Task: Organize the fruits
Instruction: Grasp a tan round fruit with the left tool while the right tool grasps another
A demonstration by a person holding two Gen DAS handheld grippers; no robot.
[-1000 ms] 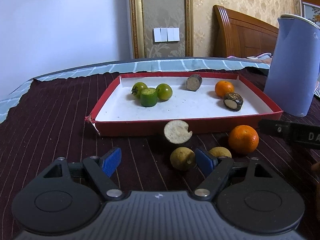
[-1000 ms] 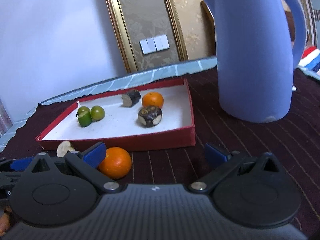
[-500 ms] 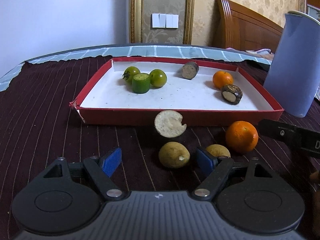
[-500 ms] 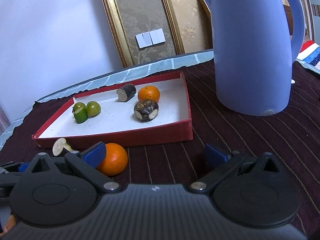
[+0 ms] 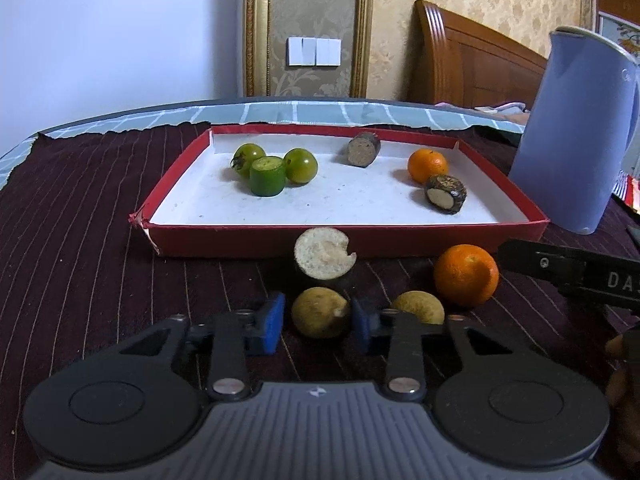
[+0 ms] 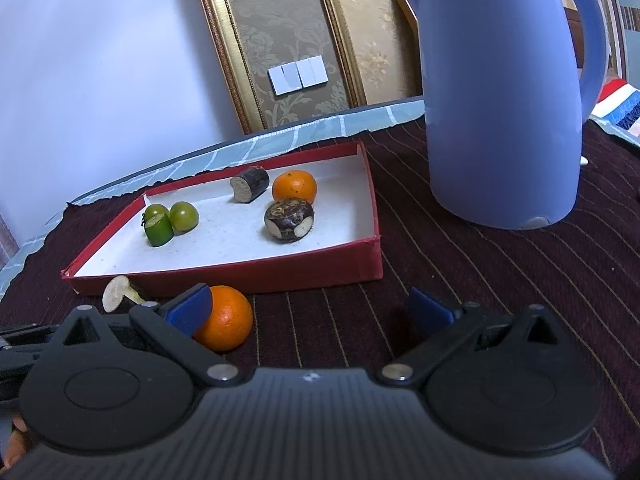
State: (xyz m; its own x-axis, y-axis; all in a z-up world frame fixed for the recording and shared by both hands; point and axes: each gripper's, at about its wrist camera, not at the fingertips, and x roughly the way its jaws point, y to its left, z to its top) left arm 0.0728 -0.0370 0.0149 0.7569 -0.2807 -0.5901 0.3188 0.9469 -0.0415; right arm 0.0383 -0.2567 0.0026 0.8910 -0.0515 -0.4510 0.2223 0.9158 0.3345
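A red tray [image 5: 248, 240] with a white floor holds two green tomatoes [image 5: 301, 165], a green cut piece [image 5: 267, 176], a dark log-like piece [image 5: 363, 149], an orange [image 5: 427, 165] and a dark brown cut fruit [image 5: 445, 194]. In front of it on the cloth lie a pale cut half [image 5: 323, 258], two yellowish round fruits and a loose orange [image 5: 466, 274]. My left gripper [image 5: 318, 324] is closing on the nearer yellowish fruit [image 5: 318, 312], its blue pads against both sides. My right gripper [image 6: 308, 312] stands open over bare cloth, the loose orange [image 6: 224, 318] beside its left finger.
A tall blue kettle [image 6: 504, 92] stands right of the tray [image 6: 240, 276]. The dark striped cloth [image 5: 80, 248] covers the table; its far edge meets a teal checked cover. One arm of the right gripper [image 5: 572, 272] crosses the left wrist view's right edge, near the orange.
The left gripper's jaws have come together from wide apart onto the nearer yellowish fruit. The right gripper stays open in the same place.
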